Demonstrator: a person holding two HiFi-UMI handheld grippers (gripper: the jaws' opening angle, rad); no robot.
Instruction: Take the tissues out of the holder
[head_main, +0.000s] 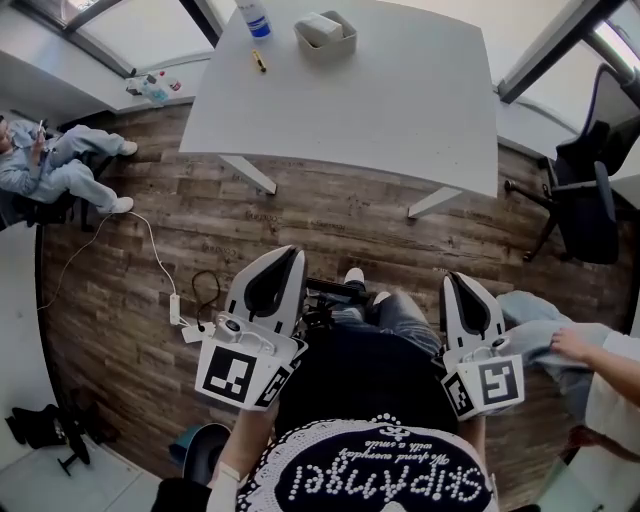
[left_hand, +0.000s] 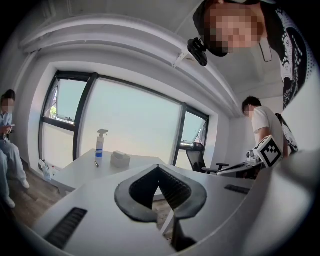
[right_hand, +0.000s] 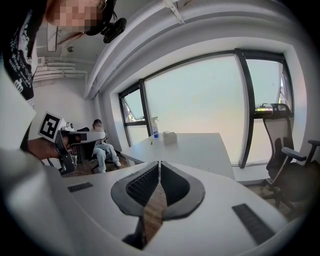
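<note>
The tissue holder, a pale box with white tissues in it, stands on the far side of the white table. It also shows small in the left gripper view, tissue holder, and in the right gripper view, tissue holder. Both grippers hang over the wooden floor, well short of the table. My left gripper has its jaws together with nothing between them; its tips meet in its own view, left gripper. My right gripper is likewise shut and empty, right gripper.
A spray bottle and a pen sit beside the holder. A seated person is at the left, an office chair at the right, another person's hand near my right gripper. Cables lie on the floor.
</note>
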